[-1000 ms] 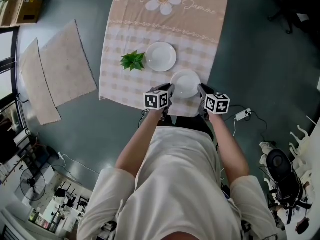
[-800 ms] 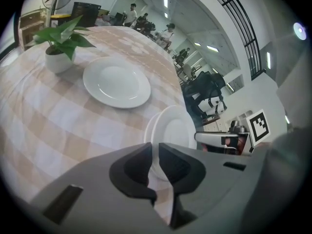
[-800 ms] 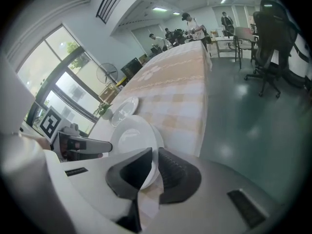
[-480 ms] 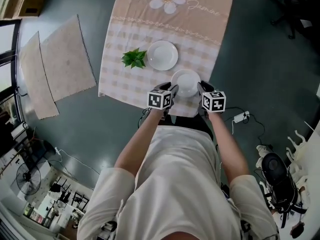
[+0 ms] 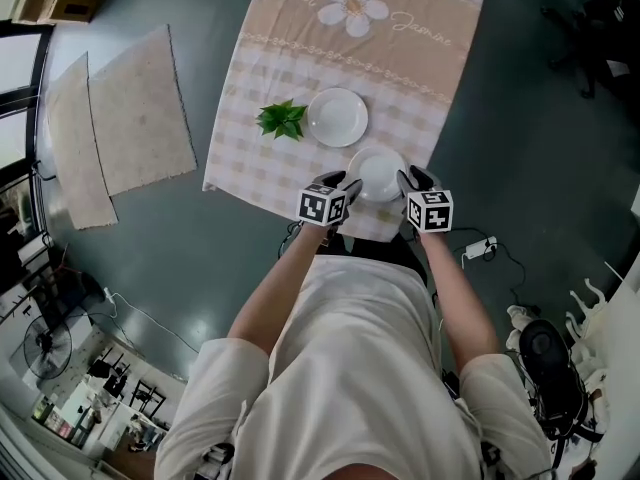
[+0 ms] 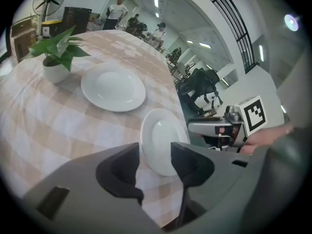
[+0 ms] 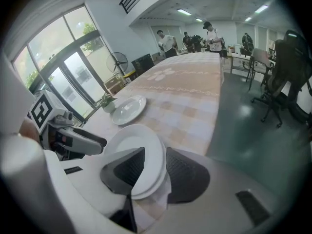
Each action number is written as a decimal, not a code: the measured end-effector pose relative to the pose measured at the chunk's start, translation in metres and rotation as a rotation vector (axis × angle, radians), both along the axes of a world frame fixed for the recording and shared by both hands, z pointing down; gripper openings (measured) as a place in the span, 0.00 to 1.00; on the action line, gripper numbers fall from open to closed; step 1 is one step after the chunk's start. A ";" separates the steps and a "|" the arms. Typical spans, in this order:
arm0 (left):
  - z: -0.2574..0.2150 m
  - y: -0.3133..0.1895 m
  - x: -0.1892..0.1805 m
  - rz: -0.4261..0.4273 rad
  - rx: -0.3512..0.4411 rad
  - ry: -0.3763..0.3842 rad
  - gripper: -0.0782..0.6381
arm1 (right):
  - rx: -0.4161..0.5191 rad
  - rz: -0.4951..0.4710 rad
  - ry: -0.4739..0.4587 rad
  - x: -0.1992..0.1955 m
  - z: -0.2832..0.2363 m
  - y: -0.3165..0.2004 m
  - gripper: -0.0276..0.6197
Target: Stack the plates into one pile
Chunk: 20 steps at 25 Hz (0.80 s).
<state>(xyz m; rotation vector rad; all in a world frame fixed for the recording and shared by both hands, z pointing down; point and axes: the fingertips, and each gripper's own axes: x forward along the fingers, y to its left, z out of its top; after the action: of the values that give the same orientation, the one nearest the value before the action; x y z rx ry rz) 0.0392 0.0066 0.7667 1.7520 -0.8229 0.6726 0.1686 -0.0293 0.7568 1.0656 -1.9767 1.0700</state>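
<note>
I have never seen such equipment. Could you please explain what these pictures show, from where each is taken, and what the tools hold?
There is no robot: a person holds a two-jaw tool in each hand. The head view looks down from the person's head; each gripper view looks along one tool's jaws. On the checked tablecloth lie a far plate, a potted plant beside it, and a near plate by the edge. The left gripper and right gripper flank the near plate. Their jaws have just been opening: its rim sits between them, but they grip nothing now.
</note>
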 end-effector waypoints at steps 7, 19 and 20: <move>-0.001 -0.003 0.000 -0.013 0.001 0.032 0.39 | 0.037 -0.005 -0.006 -0.007 -0.009 -0.025 0.28; 0.002 0.010 0.014 0.018 -0.015 0.052 0.40 | 0.032 -0.026 -0.008 -0.009 -0.010 -0.031 0.28; 0.002 0.009 0.012 0.006 -0.013 0.050 0.40 | 0.030 -0.030 -0.008 -0.009 -0.009 -0.031 0.28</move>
<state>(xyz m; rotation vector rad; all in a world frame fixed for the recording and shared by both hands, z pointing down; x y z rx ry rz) 0.0507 0.0160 0.7686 1.7536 -0.7774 0.6339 0.1595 -0.0607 0.7476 1.0460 -2.0146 1.0337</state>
